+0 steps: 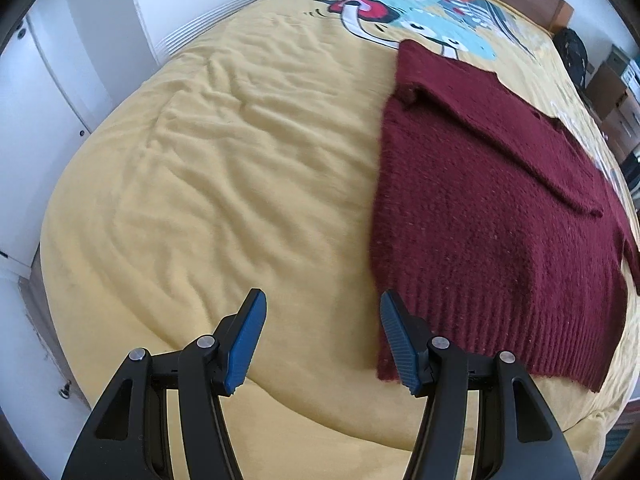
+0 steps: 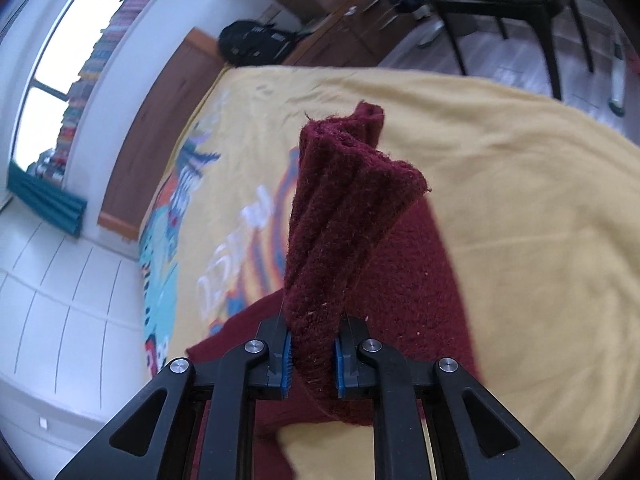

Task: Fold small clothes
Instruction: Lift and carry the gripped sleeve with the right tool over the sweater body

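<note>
One dark red knitted sweater (image 1: 492,216) is seen, spread on one bed covered by a yellow blanket (image 1: 224,168) with a colourful printed picture (image 1: 424,20) at its far end. Two grippers are counted, one per view.

The sweater is made of a fuzzy, coarse maroon knit with a ribbed hem along its near edge. In the left wrist view it is laid flat on the right part of the blanket, with one sleeve folded diagonally across the body. The left gripper (image 1: 322,338) is held released above the blanket, its two blue-padded fingers well apart with nothing between them; the right-hand finger stands just beside the sweater's hem corner.

In the right wrist view a bunched fold of the sweater (image 2: 344,216) is clamped between the blue pads of the right gripper (image 2: 312,362), which is clenched on it. The gripped fabric is raised off the blanket and stands up in vertical pleats, while the rest of the garment lies below on the bed.
</note>
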The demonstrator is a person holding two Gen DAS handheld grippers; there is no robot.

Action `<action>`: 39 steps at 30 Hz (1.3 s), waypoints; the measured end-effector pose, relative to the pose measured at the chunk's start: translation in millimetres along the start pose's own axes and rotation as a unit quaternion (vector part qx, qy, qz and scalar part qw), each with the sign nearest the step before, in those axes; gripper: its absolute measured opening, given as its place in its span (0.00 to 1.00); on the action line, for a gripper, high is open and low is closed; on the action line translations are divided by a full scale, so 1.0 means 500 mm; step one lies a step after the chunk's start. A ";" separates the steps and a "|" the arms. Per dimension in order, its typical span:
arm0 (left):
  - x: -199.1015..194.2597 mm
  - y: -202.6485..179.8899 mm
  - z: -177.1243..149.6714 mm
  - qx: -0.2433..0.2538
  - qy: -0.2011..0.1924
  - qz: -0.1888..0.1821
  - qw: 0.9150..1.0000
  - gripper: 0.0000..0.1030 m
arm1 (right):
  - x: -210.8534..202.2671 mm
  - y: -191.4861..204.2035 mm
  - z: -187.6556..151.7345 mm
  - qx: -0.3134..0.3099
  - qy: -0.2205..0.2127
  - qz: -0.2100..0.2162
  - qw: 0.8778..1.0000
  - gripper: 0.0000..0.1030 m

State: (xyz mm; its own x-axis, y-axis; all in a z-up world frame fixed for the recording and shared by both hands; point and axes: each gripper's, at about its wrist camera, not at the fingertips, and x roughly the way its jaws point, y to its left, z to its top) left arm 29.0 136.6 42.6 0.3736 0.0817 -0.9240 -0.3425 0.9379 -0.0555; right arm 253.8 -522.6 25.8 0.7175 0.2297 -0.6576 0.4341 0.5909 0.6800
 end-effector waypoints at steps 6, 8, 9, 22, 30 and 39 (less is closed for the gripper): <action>-0.011 0.061 -0.002 -0.029 -0.007 -0.010 1.000 0.52 | 0.060 0.112 -0.059 -0.022 0.033 0.022 0.999 0.15; -0.016 0.081 -0.004 -0.037 -0.010 -0.013 0.999 0.52 | 0.082 0.154 -0.082 -0.034 0.044 0.026 0.998 0.15; -0.019 0.091 -0.005 -0.041 -0.012 -0.013 0.999 0.52 | 0.095 0.181 -0.098 -0.043 0.052 0.029 0.997 0.15; -0.037 0.194 -0.027 -0.073 -0.028 -0.022 0.997 0.52 | 0.193 0.454 -0.272 -0.124 0.121 0.088 0.981 0.15; -0.045 0.257 -0.041 -0.100 -0.032 -0.027 0.994 0.52 | 0.242 0.588 -0.394 -0.161 0.152 0.122 0.967 0.15; -0.049 0.299 -0.054 -0.118 -0.034 -0.027 0.992 0.52 | 0.292 0.668 -0.506 -0.195 0.180 0.139 0.954 0.15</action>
State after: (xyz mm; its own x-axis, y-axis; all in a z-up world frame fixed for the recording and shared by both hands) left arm -54.7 265.8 46.6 0.4513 0.0629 -0.8902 -0.5100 0.8367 -0.1994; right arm 365.7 -95.9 74.6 0.5119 0.6280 -0.5862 -0.0306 0.6953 0.7181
